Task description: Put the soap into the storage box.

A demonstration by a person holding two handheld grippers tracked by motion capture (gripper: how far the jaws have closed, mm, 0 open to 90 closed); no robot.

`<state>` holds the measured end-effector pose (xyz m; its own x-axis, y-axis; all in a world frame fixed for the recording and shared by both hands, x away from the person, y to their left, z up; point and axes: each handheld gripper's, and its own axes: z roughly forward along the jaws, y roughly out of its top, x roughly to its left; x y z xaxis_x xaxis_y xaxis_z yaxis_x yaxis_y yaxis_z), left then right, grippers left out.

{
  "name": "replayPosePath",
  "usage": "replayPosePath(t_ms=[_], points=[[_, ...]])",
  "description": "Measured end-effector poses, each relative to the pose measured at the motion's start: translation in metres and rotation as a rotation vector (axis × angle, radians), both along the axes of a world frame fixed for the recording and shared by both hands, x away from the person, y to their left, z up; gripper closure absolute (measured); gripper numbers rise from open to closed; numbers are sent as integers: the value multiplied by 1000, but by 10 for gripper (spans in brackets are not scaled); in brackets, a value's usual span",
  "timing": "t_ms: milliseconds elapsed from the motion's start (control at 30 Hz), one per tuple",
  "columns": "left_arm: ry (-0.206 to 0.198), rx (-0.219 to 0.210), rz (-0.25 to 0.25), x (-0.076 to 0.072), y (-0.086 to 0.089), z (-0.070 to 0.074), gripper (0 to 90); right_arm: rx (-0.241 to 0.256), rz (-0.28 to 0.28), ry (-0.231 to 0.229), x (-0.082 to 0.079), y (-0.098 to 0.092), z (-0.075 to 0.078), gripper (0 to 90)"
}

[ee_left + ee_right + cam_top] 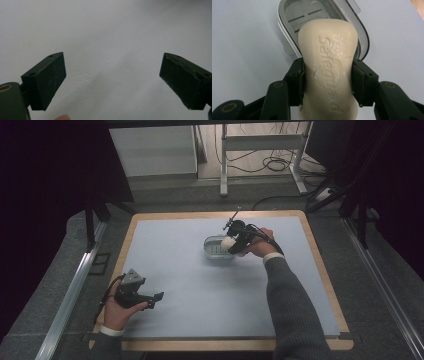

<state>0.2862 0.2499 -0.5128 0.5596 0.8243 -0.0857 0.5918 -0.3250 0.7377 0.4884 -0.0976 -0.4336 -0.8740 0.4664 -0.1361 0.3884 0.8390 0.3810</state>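
A pale blue-grey mat [200,285] covers almost the whole wooden table [320,270], whose light edge shows as a frame around it. Beyond the far edge lie a grey floor, a white table frame [260,150] and loose cables [275,165].

Two grey sleeves come in from the near side. The right forearm [290,305] reaches far out over the mat, while the left hand [117,312] stays low near the near-left corner.

The left gripper [155,299] lies close above the mat, pointing toward the middle of the table. In the left gripper view its two black jaws stand wide apart with nothing but bare mat [112,37] between them — a fingertip [62,117] peeks in at the bottom edge.

The right gripper [231,242] is at the middle of the far half, just over a clear soap dish [214,249] resting on the mat. In the right gripper view the right gripper [327,82] has its jaws clamped on the sides of a cream soap bar [328,72] with raised lettering on its face. The bar's far end reaches over the near rim of the soap dish [287,37] — a slotted drain tray shows inside it. Whether the soap touches the dish is hard to tell from here; the high view shows the soap bar [228,242] as a small white patch at the dish's right side.
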Motion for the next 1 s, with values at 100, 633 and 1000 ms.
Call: replayPosePath(t_ms=[100,633,1000], points=[[-1,-1,-1,0,0,0,72,-8,12,2,2,3,-1,491],[-2,-5,-2,0,2,0,72,-11,70,-15,14,21,-4,490],[0,-6,-4,1,1,-1,72,-40,109,-46,17,33,-15,488]])
